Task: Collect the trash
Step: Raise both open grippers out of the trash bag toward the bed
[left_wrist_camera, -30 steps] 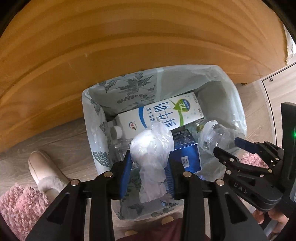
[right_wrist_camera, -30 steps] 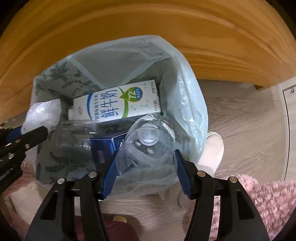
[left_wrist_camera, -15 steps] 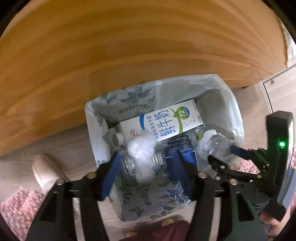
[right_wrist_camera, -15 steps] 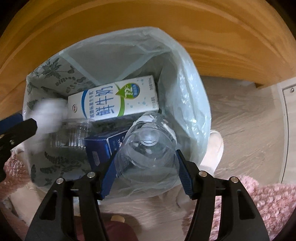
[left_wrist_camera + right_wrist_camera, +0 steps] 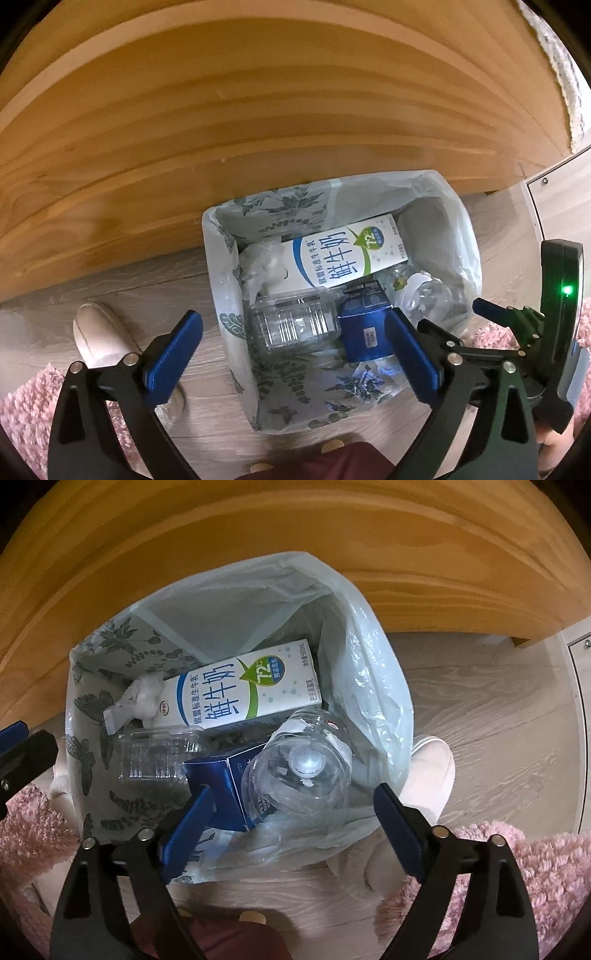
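Pink slipper (image 5: 99,332) only beside left claw (image 5: 291,350)

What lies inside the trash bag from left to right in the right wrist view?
Crumpled tissue → clear plastic container → blue box → clear plastic bottle. The milk carton spans the back, so it is left out.

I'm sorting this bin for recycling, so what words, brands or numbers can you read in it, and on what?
"鲜牛奶": large blue characters on the white milk carton.
"72°C": green badge on the same carton.
Smaller blue line beside the big characters, red logo, end-panel print: too small to read.
Blue box: white label, blurred.
Clear bottle: label print unreadable.
Clear plastic container: no text.
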{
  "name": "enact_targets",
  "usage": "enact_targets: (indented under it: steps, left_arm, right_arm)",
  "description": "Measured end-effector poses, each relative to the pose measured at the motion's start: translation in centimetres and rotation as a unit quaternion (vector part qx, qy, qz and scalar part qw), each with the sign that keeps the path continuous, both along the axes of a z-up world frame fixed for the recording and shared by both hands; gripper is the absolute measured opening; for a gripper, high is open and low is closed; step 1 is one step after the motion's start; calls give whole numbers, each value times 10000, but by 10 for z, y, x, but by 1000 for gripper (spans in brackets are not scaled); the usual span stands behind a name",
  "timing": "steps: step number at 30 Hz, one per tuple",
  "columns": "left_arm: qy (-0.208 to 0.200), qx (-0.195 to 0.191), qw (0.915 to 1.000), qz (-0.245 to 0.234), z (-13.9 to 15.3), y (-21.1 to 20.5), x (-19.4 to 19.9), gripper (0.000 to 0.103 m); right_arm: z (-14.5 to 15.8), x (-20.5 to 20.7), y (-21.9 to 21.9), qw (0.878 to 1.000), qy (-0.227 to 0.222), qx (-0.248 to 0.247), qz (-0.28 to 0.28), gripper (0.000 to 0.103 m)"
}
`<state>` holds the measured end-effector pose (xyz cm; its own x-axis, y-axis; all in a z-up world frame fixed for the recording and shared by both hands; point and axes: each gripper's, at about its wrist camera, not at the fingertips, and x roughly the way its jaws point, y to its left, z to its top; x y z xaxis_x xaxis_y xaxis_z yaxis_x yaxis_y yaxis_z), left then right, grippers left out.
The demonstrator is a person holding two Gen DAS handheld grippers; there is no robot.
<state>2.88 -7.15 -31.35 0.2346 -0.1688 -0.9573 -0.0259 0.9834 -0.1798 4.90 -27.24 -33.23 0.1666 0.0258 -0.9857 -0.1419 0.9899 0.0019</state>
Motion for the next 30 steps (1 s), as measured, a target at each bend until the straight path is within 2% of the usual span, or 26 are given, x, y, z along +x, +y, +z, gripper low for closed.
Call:
enact_targets:
  steps: [5,11,14,20,26,30]
  left_arm:
    - [-36,-115,9999,35,6,2,-2,95]
    - [-103,-237,9996,93,14,4,-4,95]
    - [-130,-292,9994,109,17,5,-6,95]
    - [-40,-519,9984,202,20,13,-14,95]
    - [-363,-404,9985,73,39,12,-22,95]
    - [-647,-487,9967,1,57,13,-31,95]
  right_arm:
    - [11,-3,-3,9995,-305,-32,-65,88]
    - [16,-8,-8,9994,-339,-74,-63,88]
    - [17,-10,-8,9991,-409,-70,-65,92]
    - [28,-14,-14,9982,-586,-96,-129,93]
    - [36,-21,-12,9971,-743,-146,-33,93]
    - [47,-26,-11,9959,-905,-70,33,93]
